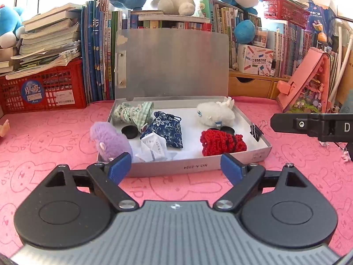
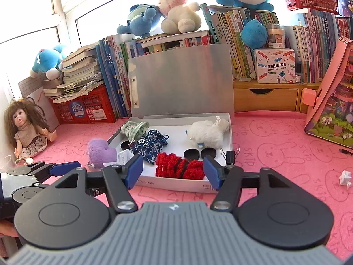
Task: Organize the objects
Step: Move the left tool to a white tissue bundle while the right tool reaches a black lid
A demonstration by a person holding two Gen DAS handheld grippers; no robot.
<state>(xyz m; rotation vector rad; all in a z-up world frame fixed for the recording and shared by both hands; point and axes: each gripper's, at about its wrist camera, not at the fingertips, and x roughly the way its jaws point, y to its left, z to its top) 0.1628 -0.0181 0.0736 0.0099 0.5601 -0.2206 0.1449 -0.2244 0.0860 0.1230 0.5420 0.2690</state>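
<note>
An open silver box (image 1: pixel 198 165) (image 2: pixel 176 184) with its lid upright sits on the pink mat. It holds a green plaid cloth (image 1: pixel 134 111), a blue floral pouch (image 1: pixel 168 128) (image 2: pixel 149 148), folded white paper (image 1: pixel 153 148), a white plush (image 1: pixel 215 112) (image 2: pixel 208 131) and a red knit piece (image 1: pixel 221 142) (image 2: pixel 178 165). A purple plush heart (image 1: pixel 110 140) (image 2: pixel 100 152) leans at the box's left front corner. A black binder clip (image 1: pixel 256 131) (image 2: pixel 230 155) sits on the right rim. My left gripper (image 1: pixel 175 169) and right gripper (image 2: pixel 172 172) are open and empty before the box.
Books, red crates (image 1: pixel 44 90) and plush toys line the back. A doll (image 2: pixel 28 128) sits at the left. A pink playhouse (image 2: pixel 331 101) stands at the right. A small crumpled white paper (image 2: pixel 345 176) lies on the mat at the right.
</note>
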